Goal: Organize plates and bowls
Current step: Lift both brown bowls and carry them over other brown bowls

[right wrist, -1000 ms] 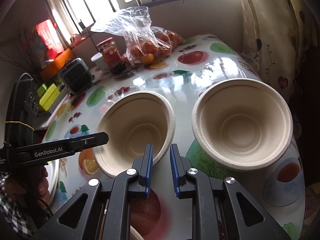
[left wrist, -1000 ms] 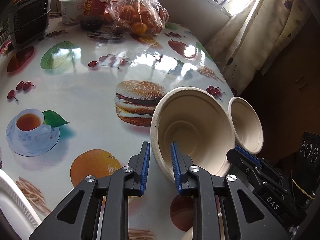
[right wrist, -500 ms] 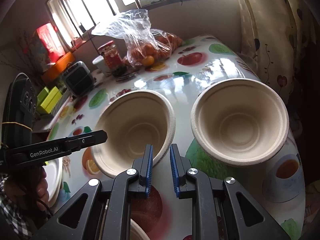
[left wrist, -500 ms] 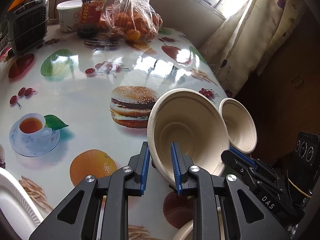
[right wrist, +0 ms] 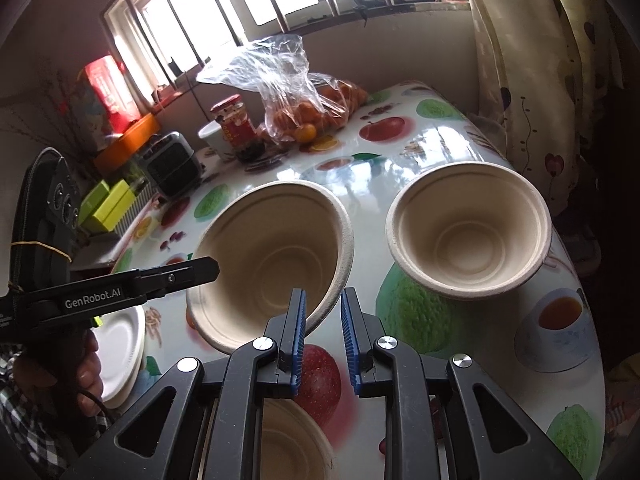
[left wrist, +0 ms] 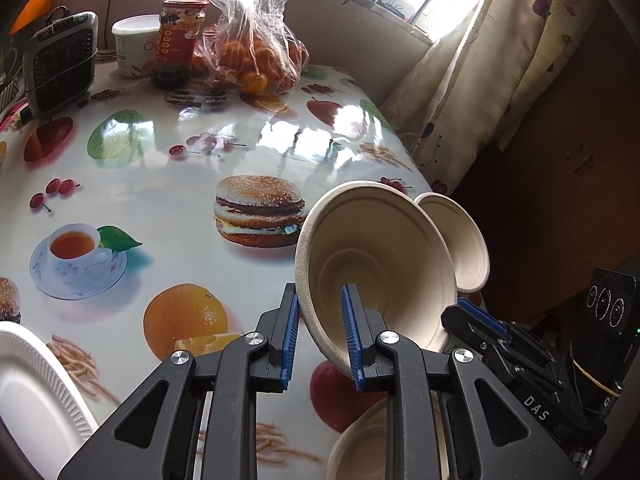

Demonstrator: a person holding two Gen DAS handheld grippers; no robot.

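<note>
The bowl (left wrist: 384,264) hangs tilted above the near right part of the surface (left wrist: 160,184), its mouth turned toward the left tool (left wrist: 318,300). That tool is clamped nearly closed on the bowl's near rim, one pad outside the wall and one inside. The right tool (right wrist: 322,300) is closed to a narrow slit with nothing in it; the printed surface shows through, and the bowl's rim passes just behind its left finger.

Over the last second both tools have lifted and drawn back a little, taking the bowl along. A third bowl (left wrist: 360,444) at the near edge, hidden before, now shows beneath the tools. The second bowl (right wrist: 468,236) sits near the right edge, well apart; I cannot tell if it rests flat. White plates (right wrist: 120,344) lie at the near left corner.

The bowl is probably clear enough to be nested into another, and the grip looks steady.
</note>
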